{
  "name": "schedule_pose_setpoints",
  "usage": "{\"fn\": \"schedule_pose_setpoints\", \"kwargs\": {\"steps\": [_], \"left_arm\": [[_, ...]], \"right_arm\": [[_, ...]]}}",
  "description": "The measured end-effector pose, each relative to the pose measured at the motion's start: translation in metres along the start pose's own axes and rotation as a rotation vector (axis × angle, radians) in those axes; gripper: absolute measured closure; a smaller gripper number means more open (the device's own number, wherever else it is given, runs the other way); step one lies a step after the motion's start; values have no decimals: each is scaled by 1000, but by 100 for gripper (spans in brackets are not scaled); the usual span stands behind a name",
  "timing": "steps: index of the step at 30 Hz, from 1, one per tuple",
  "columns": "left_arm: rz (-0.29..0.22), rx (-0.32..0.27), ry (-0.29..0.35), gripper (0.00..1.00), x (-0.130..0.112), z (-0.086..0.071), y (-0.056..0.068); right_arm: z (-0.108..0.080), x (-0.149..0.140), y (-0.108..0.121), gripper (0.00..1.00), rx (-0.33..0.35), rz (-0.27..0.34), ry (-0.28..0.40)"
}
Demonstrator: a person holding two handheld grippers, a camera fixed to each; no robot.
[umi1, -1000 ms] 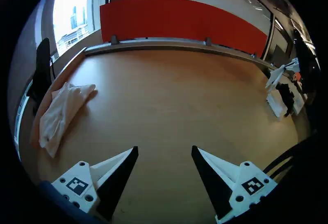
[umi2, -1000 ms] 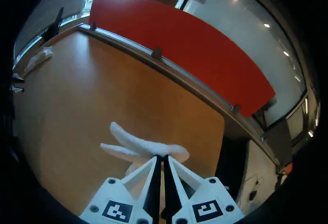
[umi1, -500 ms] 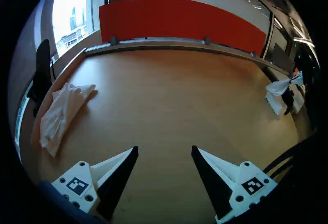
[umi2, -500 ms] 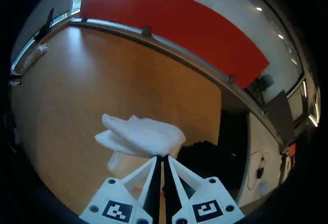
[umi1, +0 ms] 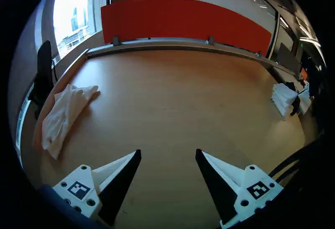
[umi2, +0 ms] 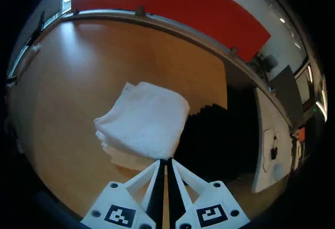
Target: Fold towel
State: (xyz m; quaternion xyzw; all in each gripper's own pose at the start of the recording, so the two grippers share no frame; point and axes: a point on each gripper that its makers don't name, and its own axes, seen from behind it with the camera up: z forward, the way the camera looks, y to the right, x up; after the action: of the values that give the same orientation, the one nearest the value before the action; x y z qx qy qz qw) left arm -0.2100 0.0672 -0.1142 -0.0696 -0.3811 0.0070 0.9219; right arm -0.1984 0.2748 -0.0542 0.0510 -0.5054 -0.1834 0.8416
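Right gripper point(umi2: 166, 161) pinches the folded towel point(umi2: 144, 118) by its edge, seemingly setting it on the stack point(umi2: 123, 160) at the table's point(umi2: 83, 74) right edge. Left gripper point(umi1: 167, 151) hangs spread; next should come release, then fetching the crumpled towel point(umi1: 63, 114) at the left edge.

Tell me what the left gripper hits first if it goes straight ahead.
Likely the bare wooden table: the left gripper tilts down toward it. The crumpled towel lies off to one side, the folded towels to the other; depth is unclear.
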Motion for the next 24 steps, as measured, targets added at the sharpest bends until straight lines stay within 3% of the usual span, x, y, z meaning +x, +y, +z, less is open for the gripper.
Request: {"fn": "schedule_pose_setpoints", "kwargs": {"steps": [14, 24], "left_arm": [[-3, 14, -1, 3, 1, -2, -3], [1, 15, -3, 3, 1, -1, -1]], "right_arm": [[17, -40, 3, 95, -1, 67, -74], [25, -46, 0, 95, -1, 87, -88]]}}
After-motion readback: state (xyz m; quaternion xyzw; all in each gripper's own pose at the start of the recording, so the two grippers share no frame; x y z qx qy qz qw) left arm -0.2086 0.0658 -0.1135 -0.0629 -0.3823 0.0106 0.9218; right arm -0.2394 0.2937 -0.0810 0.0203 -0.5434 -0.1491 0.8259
